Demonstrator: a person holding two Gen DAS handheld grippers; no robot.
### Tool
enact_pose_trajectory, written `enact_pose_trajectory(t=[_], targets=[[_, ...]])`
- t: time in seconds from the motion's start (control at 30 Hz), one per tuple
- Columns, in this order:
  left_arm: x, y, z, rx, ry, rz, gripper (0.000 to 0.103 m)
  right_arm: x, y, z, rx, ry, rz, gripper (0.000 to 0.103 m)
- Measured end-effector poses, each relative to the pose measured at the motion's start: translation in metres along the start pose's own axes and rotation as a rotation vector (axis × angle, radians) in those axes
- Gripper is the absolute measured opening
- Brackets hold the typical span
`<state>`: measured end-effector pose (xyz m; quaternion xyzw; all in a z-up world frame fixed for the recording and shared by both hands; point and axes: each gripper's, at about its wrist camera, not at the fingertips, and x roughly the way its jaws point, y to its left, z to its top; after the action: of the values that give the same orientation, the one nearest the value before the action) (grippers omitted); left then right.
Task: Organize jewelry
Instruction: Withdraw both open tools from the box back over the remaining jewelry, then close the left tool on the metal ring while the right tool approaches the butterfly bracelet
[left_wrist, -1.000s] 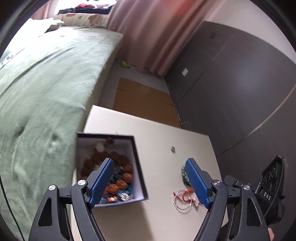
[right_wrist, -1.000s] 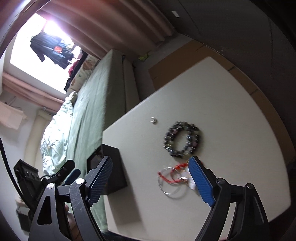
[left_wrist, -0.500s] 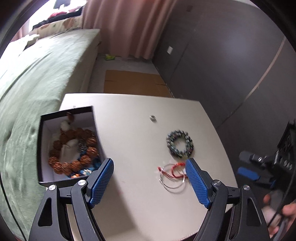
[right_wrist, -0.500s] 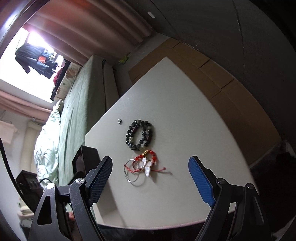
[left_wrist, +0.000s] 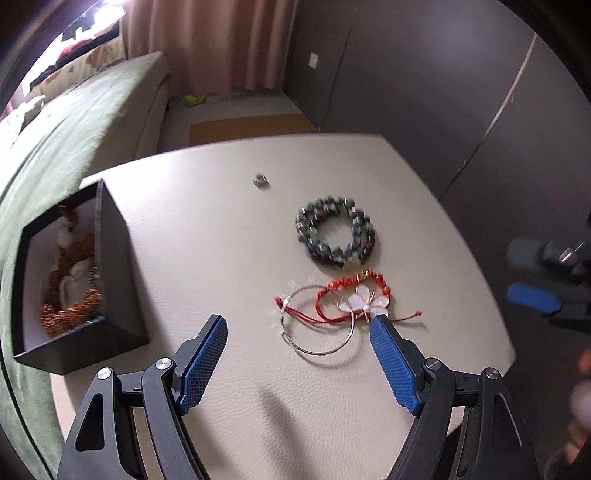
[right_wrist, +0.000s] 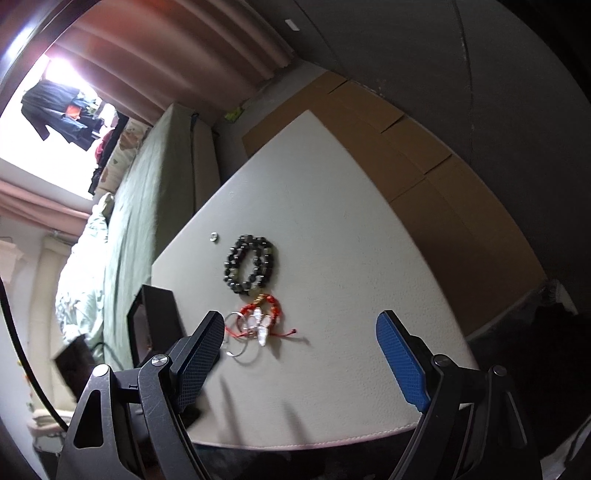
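Box (left_wrist: 110, 266) left of bracelets (left_wrist: 334, 230) on table (left_wrist: 207, 221).

Matt, leather-grained table (left_wrist: 229, 236); metal hoop (left_wrist: 317, 328)

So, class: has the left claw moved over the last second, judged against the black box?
Yes. The left claw has shifted to the right, away from the black box it overlapped before, and now points at the silver hoop.

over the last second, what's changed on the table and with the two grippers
Only the grippers moved. The left gripper pulled back from over the black box and swung right, now facing the red cord bracelet and thin bangle. The right gripper drew back too. Both stayed open and empty. The dark bead bracelet, small ring, box and table kept their places.
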<state>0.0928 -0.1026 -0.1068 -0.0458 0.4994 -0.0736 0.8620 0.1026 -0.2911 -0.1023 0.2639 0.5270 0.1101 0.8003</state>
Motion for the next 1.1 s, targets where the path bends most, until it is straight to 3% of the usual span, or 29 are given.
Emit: enact_pose_trajectory(t=[0.17, 0.4, 0.57, 0.7, 0.87, 1.1], targets=[[0.026, -0.010, -0.003, 0.031, 0.053, 0.039, 0.080, -0.004, 0.004, 0.002, 0.003, -0.007, 0.038, 0.085], [0.037, -0.027, 0.000, 0.106, 0.024, 0.111, 0.080, -0.003, 0.002, 0.006, 0.018, -0.009, 0.026, 0.085], [0.039, -0.025, 0.004, 0.113, 0.000, 0.109, 0.079, -0.002, 0.002, 0.009, 0.021, -0.011, 0.016, 0.085], [0.035, -0.023, 0.005, 0.124, -0.016, 0.102, 0.052, 0.002, 0.005, 0.009, 0.020, -0.007, 0.012, 0.085], [0.033, -0.019, 0.006, 0.144, -0.002, 0.077, 0.052, 0.008, 0.011, 0.008, -0.001, 0.006, 0.000, 0.085], [0.023, -0.001, 0.011, 0.077, 0.010, 0.039, 0.052, 0.015, 0.012, 0.008, -0.012, 0.016, -0.020, 0.085]])
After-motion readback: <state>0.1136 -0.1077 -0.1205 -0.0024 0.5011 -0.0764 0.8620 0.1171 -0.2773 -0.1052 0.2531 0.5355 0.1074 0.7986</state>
